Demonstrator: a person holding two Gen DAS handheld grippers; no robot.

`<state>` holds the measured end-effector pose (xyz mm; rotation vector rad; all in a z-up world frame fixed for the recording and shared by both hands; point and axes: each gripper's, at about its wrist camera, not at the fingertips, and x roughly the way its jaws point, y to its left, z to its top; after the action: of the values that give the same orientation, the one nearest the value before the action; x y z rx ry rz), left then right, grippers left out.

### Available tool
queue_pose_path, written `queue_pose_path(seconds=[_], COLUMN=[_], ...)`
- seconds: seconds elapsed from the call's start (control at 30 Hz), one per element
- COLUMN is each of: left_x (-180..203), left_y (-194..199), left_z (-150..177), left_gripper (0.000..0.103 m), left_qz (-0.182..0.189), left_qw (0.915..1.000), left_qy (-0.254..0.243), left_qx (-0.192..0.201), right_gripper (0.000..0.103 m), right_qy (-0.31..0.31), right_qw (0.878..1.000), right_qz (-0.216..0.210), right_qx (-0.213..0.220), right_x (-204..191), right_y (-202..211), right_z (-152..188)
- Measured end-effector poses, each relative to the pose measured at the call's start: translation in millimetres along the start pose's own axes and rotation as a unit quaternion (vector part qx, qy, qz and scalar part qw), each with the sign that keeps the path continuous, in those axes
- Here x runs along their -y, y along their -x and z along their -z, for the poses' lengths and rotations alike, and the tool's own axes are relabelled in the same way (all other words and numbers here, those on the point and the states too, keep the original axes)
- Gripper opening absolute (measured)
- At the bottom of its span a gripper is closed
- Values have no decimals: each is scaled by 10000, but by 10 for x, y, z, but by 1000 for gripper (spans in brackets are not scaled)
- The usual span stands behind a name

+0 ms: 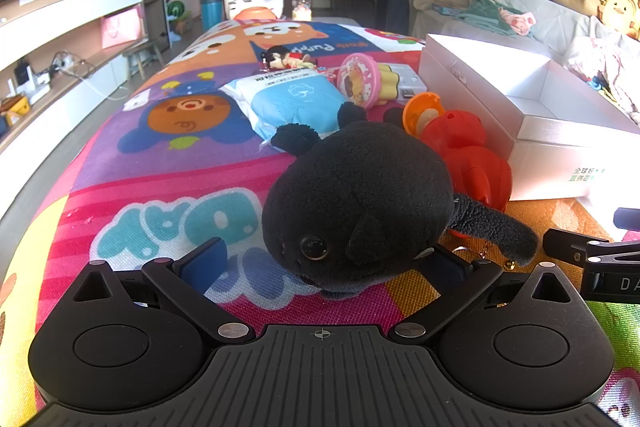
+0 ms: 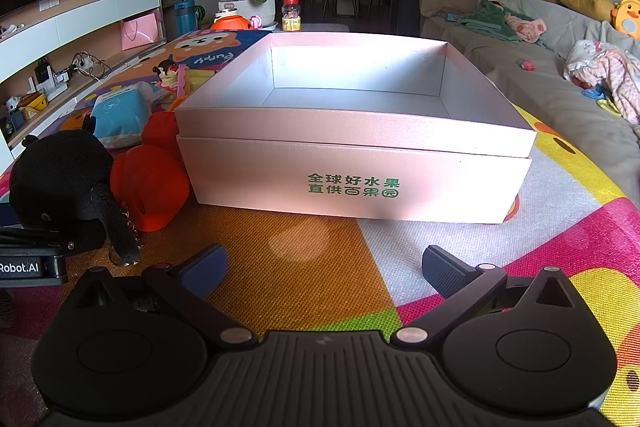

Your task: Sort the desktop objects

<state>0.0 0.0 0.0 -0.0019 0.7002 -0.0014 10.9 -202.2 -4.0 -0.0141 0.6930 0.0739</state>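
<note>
Left gripper [image 1: 320,263] stands spread around the black plush toy [image 1: 356,199]; centre both pads on its body before closing. Right gripper [image 2: 322,267] is spread, empty, facing the pink box [image 2: 352,179].

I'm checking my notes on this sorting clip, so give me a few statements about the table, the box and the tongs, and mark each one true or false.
1. The pink box is empty inside. True.
2. The left tongs are clamped shut on the black plush toy. False: their jaws stand wide open, with the plush's head between them and a gap showing beside the left pad.
3. The right tongs hold nothing. True.
4. The red plastic toy lies inside the box. False: it lies on the mat beside the box.
5. The blue-and-white packet lies beyond the plush. True.
</note>
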Motion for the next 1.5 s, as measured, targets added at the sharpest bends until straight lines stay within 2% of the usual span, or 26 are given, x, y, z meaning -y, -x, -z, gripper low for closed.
queue_pose_path(seconds=[1.5], left_x=[4], left_y=[47], left_z=[-24], left_gripper=[103], left_qz=[23], left_qw=[10000], left_qy=[16], left_qx=[6], right_gripper=[103], right_qy=[-1], right_qw=[10000], right_qz=[2], right_qx=[-1], right_x=[1], right_y=[4], right_z=[1])
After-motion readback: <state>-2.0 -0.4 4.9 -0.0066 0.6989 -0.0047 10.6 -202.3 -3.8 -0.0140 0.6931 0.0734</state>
